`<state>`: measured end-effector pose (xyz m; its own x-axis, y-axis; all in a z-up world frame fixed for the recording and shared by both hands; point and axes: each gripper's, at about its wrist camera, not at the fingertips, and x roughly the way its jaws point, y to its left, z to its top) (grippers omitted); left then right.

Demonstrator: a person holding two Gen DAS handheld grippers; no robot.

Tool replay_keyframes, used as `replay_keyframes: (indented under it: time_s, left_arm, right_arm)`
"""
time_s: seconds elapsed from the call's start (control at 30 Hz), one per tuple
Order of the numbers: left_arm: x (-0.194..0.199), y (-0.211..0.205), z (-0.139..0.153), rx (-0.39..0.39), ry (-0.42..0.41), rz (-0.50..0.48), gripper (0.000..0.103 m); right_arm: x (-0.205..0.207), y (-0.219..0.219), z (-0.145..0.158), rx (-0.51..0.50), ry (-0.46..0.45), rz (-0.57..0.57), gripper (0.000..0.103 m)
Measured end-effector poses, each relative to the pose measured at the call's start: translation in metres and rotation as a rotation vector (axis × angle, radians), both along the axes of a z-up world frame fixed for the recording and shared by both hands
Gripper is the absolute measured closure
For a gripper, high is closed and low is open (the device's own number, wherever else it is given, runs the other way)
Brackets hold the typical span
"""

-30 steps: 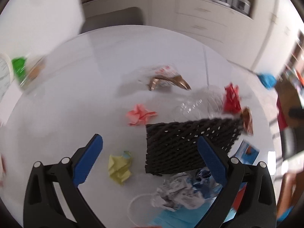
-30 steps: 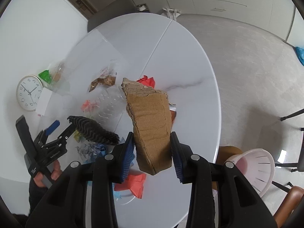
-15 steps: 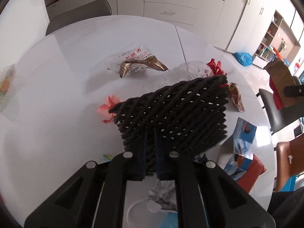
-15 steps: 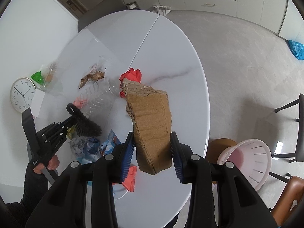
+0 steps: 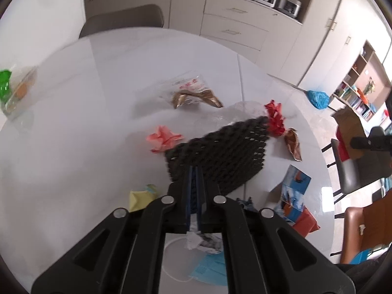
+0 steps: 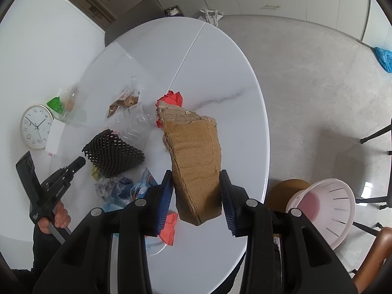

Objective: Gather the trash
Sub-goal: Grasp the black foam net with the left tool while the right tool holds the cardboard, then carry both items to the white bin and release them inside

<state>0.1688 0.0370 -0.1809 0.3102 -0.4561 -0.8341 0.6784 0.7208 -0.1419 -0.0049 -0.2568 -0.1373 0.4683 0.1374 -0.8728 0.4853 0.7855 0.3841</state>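
Far left on the white round table (image 6: 220, 78) lay 1 wall clock (image 6: 36, 126), face up, next to 1 clear bag with a green corner (image 6: 62, 103) and 1 white box (image 6: 55, 136). The left gripper (image 5: 193, 183) (held in a hand (image 6: 57, 218), seen in the right wrist view) had its fingers pressed together on an edge of 1 black mesh sheet (image 5: 220, 156), which was lifted off the table and tilted. Under it and around it, approx. left to right: 1 yellow paper wad (image 5: 139, 197), 1 pink paper wad (image 5: 163, 140), 1 clear wrapper w/ brown foil inside (image 5: 193, 93), 1 clear plastic bottle (image 6: 133, 125) on its side, 1 grey-and-blue crumpled paper (image 6: 111, 188), 1 blue face mask (image 5: 210, 269) at the near edge, 1 red paper wad (image 5: 275, 117), 1 small brown foil wrapper (image 5: 292, 143), 1 blue printed carton piece (image 5: 292, 191) and 1 red flat piece (image 6: 169, 225).

Further right, the right gripper (image 6: 197, 196) was clamped on 1 torn brown cardboard piece (image 6: 193, 161), gripped by its lower part between both blue pads (image 6: 165, 201) and held in the air over the table's right half. Off the table to the right stood 1 white slotted bin (image 6: 328, 205), tipped toward the camera, on the grey floor (image 6: 306, 85); 1 blue bag (image 6: 384, 58) lay far back at the right edge.
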Motion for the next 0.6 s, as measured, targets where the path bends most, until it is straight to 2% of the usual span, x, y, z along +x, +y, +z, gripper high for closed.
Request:
replay_keyframes:
  time_s: [0.03,0.07,0.1,0.13,0.23,0.4,0.43,0.47,0.53,0.6]
  left_arm:
    - [0.007,0.003,-0.002,0.010,0.004,0.020,0.073]
    - [0.012,0.006,-0.002,0.011,0.001,0.035,0.040]
    - [0.015,0.009,-0.001,0.003,-0.015,0.054,0.031]
    - [0.018,0.012,0.001,-0.021,-0.032,0.057,0.026]
    - [0.026,0.006,-0.005,-0.029,0.009,-0.019,0.023]
    - [0.028,-0.019,-0.026,0.024,0.024,-0.130,0.023]
    - [0.028,-0.022,-0.028,0.017,0.026,-0.140,0.034]
    - [0.029,-0.023,-0.030,0.007,0.040,-0.144,0.058]
    - [0.032,-0.024,-0.032,-0.026,0.103,-0.143,0.079]
    - [0.026,-0.022,-0.029,-0.024,0.063,-0.140,0.086]
  right_arm:
    - [-0.001,0.000,0.001,-0.004,0.002,-0.001,0.064]
    - [-0.003,-0.001,0.002,-0.009,0.005,-0.005,0.064]
    - [-0.004,-0.001,0.002,-0.011,0.008,-0.009,0.064]
    - [-0.006,-0.002,0.002,-0.013,0.012,-0.015,0.064]
    - [-0.010,-0.003,0.000,-0.019,0.026,-0.030,0.064]
    - [-0.011,0.000,-0.004,-0.017,0.038,-0.042,0.063]
    - [-0.011,0.001,-0.003,-0.018,0.038,-0.042,0.063]
    - [-0.011,0.002,-0.003,-0.019,0.038,-0.043,0.063]
    - [-0.012,0.003,-0.003,-0.017,0.034,-0.045,0.063]
    - [-0.013,0.001,-0.002,-0.015,0.028,-0.045,0.063]
